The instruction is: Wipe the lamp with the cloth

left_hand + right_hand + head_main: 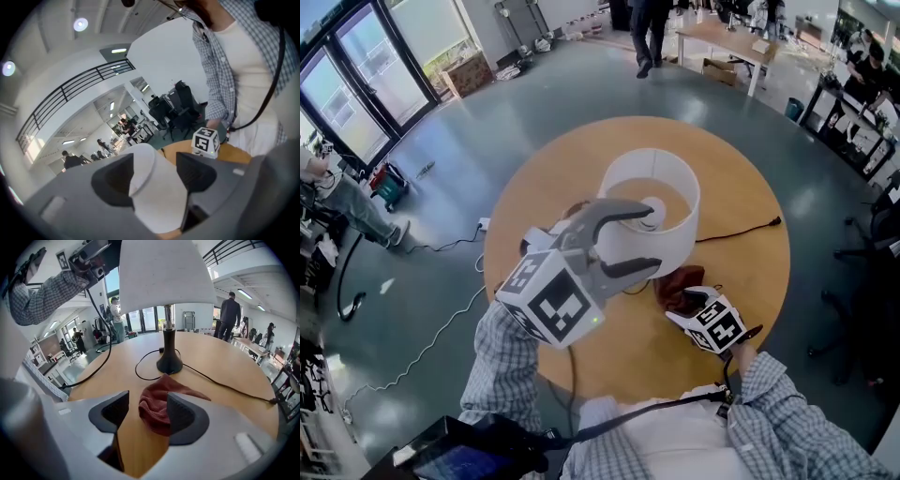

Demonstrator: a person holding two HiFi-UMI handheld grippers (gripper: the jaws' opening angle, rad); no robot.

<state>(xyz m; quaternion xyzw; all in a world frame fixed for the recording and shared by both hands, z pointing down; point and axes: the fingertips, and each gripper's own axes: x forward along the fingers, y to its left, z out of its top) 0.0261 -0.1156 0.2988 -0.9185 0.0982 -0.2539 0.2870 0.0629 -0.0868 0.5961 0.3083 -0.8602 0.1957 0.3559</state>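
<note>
While gaping empty, straddling light, dentable lampshade [154, 201] between left gripper [152, 176] jaws; flanking soft cloth's [159, 401] graspable fold between open right gripper [146, 413] jaws.

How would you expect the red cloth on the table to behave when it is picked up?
The cloth lies crumpled in soft folds, so it will probably hang limp from wherever it is pinched. It looks thin, so likely light. Its nubby weave should grip well, though a trailing corner might snag the lamp cord.
</note>
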